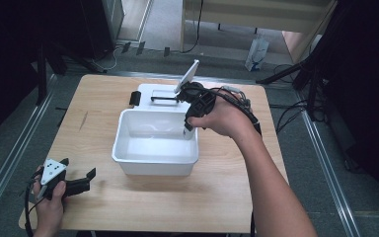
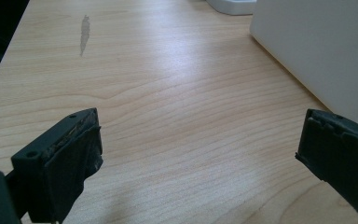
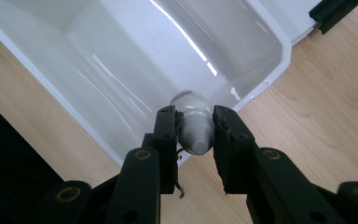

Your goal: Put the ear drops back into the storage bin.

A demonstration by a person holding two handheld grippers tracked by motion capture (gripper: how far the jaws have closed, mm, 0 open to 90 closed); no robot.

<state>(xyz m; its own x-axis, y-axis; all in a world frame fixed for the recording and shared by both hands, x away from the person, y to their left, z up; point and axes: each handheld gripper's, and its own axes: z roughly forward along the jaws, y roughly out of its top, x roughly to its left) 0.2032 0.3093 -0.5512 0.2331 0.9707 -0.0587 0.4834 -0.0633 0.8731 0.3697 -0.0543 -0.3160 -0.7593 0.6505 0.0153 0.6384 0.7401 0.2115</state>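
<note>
A white plastic tub stands in the middle of the wooden table. My right gripper hovers over the tub's right rim, shut on a small white bottle. In the right gripper view the bottle sits clamped between both pads of the right gripper, its rounded end pointing back at the camera, with the tub's glossy inside below it. My left gripper rests at the table's front left corner, open with nothing in it. The left gripper view shows the left gripper with jaws wide apart over bare wood.
Behind the tub lies a flat white piece with a black handle and a black clip. A white panel tilts up beside it. The tub's side wall is to the left gripper's right. A dark streak marks the wood.
</note>
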